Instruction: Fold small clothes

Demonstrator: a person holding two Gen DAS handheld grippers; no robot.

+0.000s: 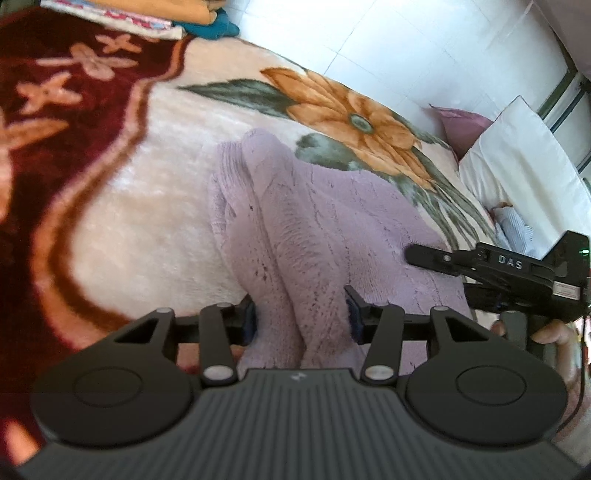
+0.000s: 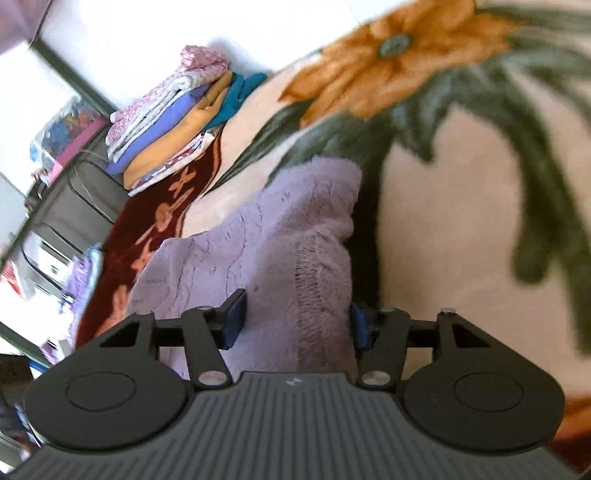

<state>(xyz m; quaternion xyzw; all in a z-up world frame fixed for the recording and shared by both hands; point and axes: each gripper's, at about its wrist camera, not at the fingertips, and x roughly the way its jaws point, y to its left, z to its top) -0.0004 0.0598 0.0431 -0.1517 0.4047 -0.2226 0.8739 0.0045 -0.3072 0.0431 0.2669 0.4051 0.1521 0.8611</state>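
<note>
A lilac knitted garment (image 1: 317, 229) lies bunched on a floral blanket (image 1: 147, 192). My left gripper (image 1: 301, 319) has its jaws spread wide, with a thick fold of the garment between them. My right gripper (image 2: 295, 319) is also spread wide around another part of the lilac garment (image 2: 280, 236). In the left wrist view the right gripper (image 1: 480, 264) shows at the right edge, over the garment's right side. I cannot tell whether either gripper presses the cloth.
A stack of folded clothes (image 2: 177, 114) sits at the blanket's far corner, also at the top of the left wrist view (image 1: 147, 14). White and pink pillows (image 1: 517, 166) lie to the right. Dark furniture (image 2: 66, 206) stands beyond the bed.
</note>
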